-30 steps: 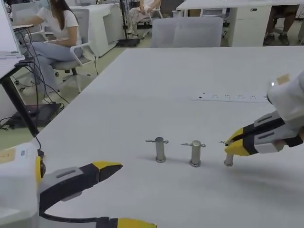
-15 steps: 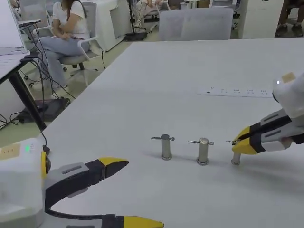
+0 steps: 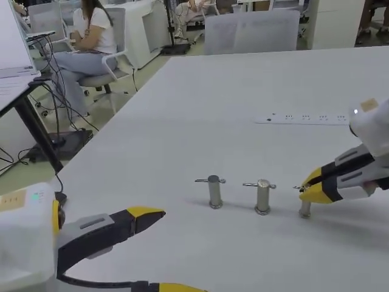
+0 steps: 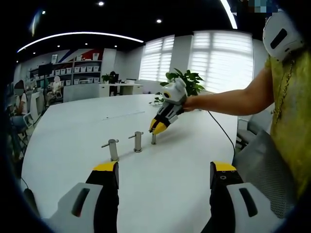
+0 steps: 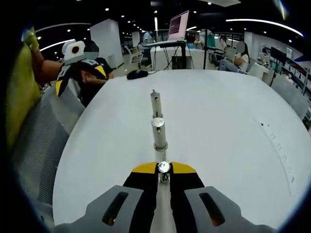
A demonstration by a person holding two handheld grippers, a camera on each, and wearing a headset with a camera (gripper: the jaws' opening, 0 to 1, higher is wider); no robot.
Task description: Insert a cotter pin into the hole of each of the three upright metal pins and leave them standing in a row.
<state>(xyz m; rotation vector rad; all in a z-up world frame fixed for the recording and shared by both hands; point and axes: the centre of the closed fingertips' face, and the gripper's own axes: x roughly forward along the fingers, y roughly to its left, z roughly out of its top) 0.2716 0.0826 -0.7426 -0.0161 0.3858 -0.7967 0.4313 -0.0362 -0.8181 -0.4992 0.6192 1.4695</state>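
Note:
Three upright metal pins stand in a row on the white table (image 3: 182, 109). The left pin (image 3: 214, 193) and the middle pin (image 3: 262, 197) each carry a cotter pin through the head. My right gripper (image 3: 307, 186) is shut on a cotter pin (image 3: 298, 187) at the top of the right pin (image 3: 305, 210). In the right gripper view the jaws (image 5: 164, 173) close around that pin's head (image 5: 164, 166), with the middle pin (image 5: 158, 131) and the far pin (image 5: 154, 101) lined up beyond. My left gripper (image 3: 165, 249) hangs open at the near left, well short of the row (image 4: 138, 141).
A white power strip (image 3: 304, 118) lies on the table behind the row. A grey chair (image 3: 252, 31) stands at the far edge. A person sits at another desk (image 3: 91, 42) to the back left, with cables on the floor there.
The head camera has shifted a little. My right gripper stays shut at the right pin's top, and the left gripper stays open at the near left.

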